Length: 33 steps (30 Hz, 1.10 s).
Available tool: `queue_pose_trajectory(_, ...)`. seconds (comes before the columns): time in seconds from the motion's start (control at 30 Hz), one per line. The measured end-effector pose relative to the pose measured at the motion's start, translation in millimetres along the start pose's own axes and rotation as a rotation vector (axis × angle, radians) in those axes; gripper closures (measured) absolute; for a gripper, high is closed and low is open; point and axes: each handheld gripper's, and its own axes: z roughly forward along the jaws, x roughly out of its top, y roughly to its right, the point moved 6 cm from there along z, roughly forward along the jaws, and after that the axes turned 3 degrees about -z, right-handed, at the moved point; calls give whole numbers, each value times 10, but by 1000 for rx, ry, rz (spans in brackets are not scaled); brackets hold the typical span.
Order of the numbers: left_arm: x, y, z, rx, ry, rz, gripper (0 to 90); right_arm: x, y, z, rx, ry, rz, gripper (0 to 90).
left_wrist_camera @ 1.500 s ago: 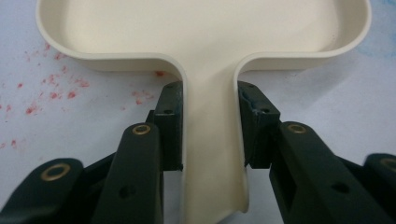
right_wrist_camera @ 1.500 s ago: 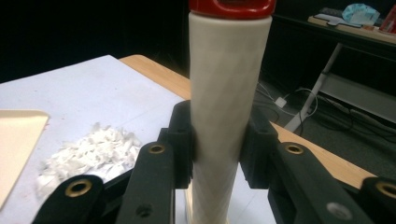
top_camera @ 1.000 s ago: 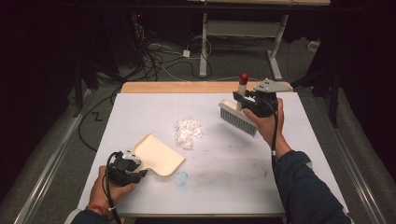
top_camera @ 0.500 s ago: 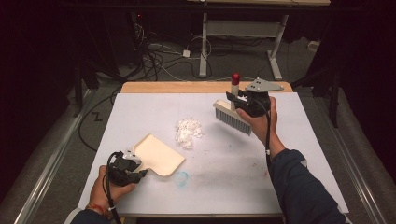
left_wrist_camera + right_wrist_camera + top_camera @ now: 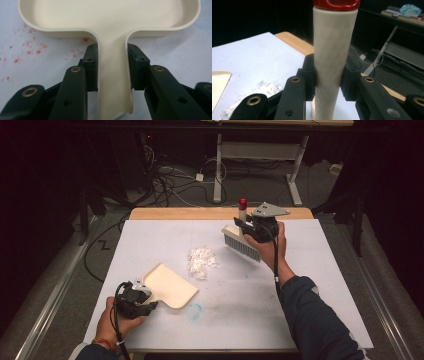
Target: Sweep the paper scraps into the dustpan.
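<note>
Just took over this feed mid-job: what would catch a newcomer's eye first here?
The small heap of white paper scraps in the middle of the white table. Right of it, the right gripper grips the cream, red-capped handle of a grey-bristled brush held just above the table. At the near left, the left gripper clamps the handle of a cream plastic dustpan, lying flat with its mouth toward the heap.

Brush moving toward scraps
R gripper (image 5: 243,227), clamped on brush (image 5: 242,242), is sliding left across table w/ its hand, bristles now closer to white scrap pile (image 5: 201,262), not yet touching.
</note>
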Motion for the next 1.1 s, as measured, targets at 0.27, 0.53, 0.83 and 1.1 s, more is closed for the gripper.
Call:
queue_pose_trajectory(0.27, -7, 4, -4, 0, -1, 6, 634, -147, -148, 86, 41, -23, -8, 703)
queue_pose_trajectory(0.53, -26, 9, -23, -2, -5, 16, 634, -112, -502, -114, 171, -35, -70, 703)
queue_pose_trajectory(0.83, -26, 3, -24, -3, -9, 19, 634, 89, -274, -114, 91, 17, -91, 703)
queue_pose_trajectory(1.1, -14, -1, -44, -1, -20, 27, 634, 177, -156, 247, 8, 49, -128, 703)
